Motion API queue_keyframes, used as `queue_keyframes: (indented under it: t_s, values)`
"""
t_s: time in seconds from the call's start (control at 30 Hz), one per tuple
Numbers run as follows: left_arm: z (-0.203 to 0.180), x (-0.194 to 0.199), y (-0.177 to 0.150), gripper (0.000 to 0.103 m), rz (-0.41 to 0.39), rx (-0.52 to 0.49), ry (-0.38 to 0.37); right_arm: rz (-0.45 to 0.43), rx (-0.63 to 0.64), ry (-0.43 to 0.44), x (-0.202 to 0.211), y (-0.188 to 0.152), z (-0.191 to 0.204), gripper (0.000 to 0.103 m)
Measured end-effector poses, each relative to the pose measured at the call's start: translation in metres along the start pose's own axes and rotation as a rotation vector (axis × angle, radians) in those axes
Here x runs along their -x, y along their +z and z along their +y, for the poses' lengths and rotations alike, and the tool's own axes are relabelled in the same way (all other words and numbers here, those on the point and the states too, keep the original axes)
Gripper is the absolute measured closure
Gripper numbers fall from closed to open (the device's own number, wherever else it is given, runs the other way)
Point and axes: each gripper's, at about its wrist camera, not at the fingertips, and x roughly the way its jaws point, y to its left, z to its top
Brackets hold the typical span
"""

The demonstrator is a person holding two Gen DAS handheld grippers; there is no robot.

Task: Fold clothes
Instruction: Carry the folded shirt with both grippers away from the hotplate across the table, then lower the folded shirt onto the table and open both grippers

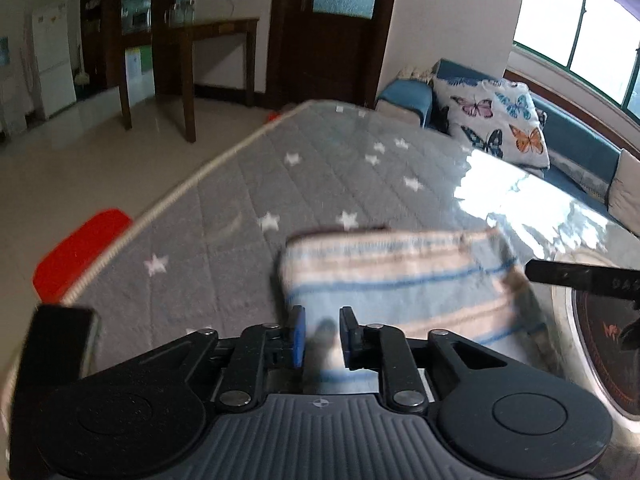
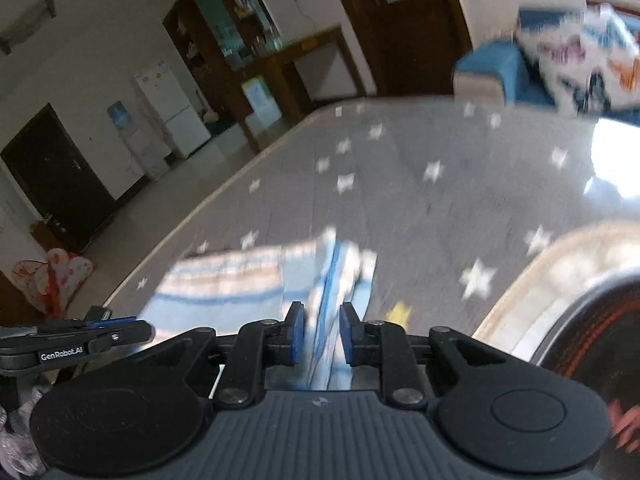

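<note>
A folded striped cloth [image 1: 400, 280] lies on a grey star-patterned table cover [image 1: 248, 184], just ahead of the left gripper [image 1: 322, 336]. Its blue pads [image 1: 298, 336] stand a little apart over the cloth's near edge, pressing on nothing. The right gripper [image 2: 322, 336] also stands slightly open, with a raised fold of the cloth [image 2: 332, 280] showing in the gap between its fingers; blur hides whether they touch it. A butterfly cushion [image 1: 496, 120] sits far beyond, to the right.
</note>
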Motion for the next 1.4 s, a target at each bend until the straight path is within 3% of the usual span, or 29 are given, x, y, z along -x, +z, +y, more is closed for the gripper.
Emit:
queue_keyframes:
  t_s: [0.07,0.2,0.47,0.6,0.73,0.97,1.17,1.4]
  values:
    - [-0.002,0.0,0.008,0.071,-0.025,-0.006,-0.002,-0.033,0.035,0.009,0.005,0.006,0.009,0.083]
    - [-0.01,-0.016,0.022,0.071,-0.039,-0.042,-0.007,-0.012,0.103,0.041,-0.007,0.007,0.025,0.083]
    - [-0.018,-0.057,0.031,0.072,-0.003,-0.068,-0.021,0.029,0.075,0.014,-0.04,0.003,0.017,0.085]
    - [-0.017,-0.071,0.029,0.072,0.024,-0.074,-0.001,0.053,0.029,0.02,-0.05,0.005,0.003,0.097]
    - [-0.02,-0.063,0.027,0.072,0.008,-0.085,-0.009,0.056,0.001,0.04,-0.039,0.008,-0.003,0.096]
    - [-0.034,-0.034,0.011,0.071,-0.002,-0.128,-0.078,0.101,0.1,0.079,-0.009,0.003,0.018,0.094]
    - [-0.04,-0.015,-0.017,0.071,0.026,-0.16,-0.109,0.154,0.128,0.043,0.001,-0.023,0.024,0.094]
    - [-0.027,0.007,-0.036,0.071,0.03,-0.126,-0.101,0.113,0.196,0.062,0.033,-0.032,0.041,0.092]
